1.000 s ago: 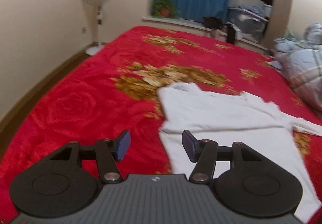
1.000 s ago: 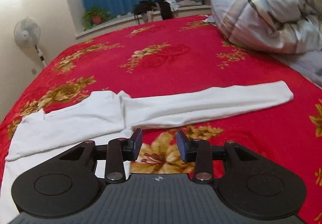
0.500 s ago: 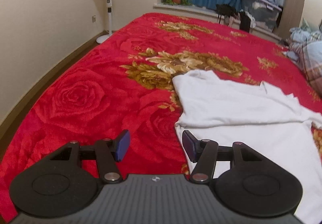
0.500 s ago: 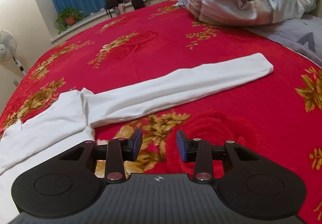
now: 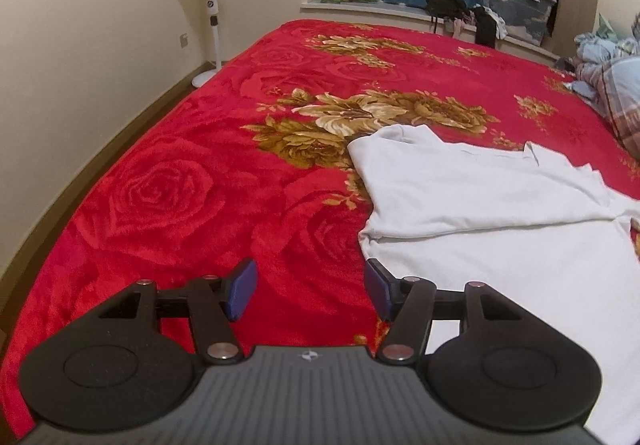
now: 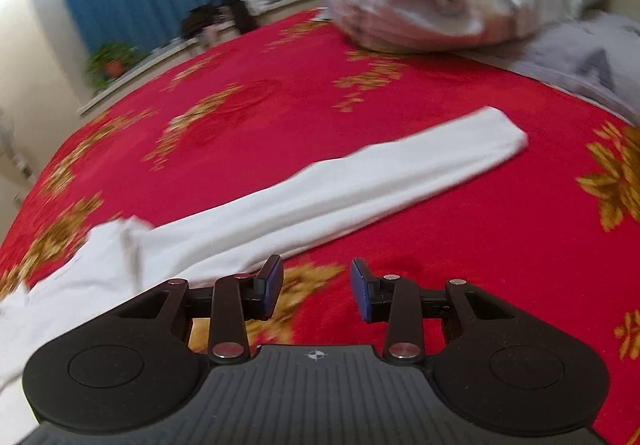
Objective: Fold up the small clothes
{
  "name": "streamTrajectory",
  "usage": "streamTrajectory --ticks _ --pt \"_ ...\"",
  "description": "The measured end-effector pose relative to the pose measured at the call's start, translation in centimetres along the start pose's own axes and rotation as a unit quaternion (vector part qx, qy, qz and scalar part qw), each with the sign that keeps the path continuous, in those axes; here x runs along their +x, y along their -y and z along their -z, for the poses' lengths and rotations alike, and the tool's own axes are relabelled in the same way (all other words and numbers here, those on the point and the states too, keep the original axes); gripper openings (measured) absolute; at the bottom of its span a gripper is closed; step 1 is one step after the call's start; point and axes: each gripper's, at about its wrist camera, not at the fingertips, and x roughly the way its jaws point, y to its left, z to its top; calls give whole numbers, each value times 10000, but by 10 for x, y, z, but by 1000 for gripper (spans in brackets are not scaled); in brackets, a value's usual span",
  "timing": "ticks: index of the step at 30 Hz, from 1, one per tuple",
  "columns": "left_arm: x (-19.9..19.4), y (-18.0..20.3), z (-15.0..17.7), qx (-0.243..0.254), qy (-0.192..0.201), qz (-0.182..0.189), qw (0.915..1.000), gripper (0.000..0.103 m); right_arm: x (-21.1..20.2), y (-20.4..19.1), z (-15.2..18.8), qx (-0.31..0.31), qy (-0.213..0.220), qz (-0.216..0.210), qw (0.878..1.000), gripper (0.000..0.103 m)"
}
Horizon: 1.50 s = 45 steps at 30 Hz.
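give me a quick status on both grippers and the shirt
Left gripper open, empty. Right gripper open, empty. White shirt on red blanket, one sleeve stretched out. Nothing blocking.

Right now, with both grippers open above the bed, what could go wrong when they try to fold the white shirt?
1. The long sleeve lies stretched far across the red blanket; lifted by one end, it may drag and pull the white shirt out of shape.
2. The plush blanket could get pinched together with the thin fabric.
3. The left hand-held gripper hangs over bare blanket beside the shirt's edge, so closing there would probably miss.
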Motion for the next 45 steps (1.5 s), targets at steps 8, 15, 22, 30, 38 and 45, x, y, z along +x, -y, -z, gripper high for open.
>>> streamTrajectory --ticks 8,15,22,30,38,45 --pt "17 9 0 291 -85 -51 9995 65 40 54 -20 1180 272 81 9926 39" --pt "26 25 -2 661 -10 -119 9977 65 82 92 -21 2350 347 133 9713 40" --pt "33 29 -6 731 0 -116 9973 66 110 101 -26 2677 524 114 9620 40" --pt "37 25 -7 718 -4 -105 9974 66 122 98 -32 2650 642 385 9613 4" --pt "28 13 -13 459 116 -83 9988 66 70 -29 -64 571 1721 603 9816 3" --pt "21 5 -17 186 171 22 9997 66 -36 -251 13 -1683 2263 -2019 9379 3"
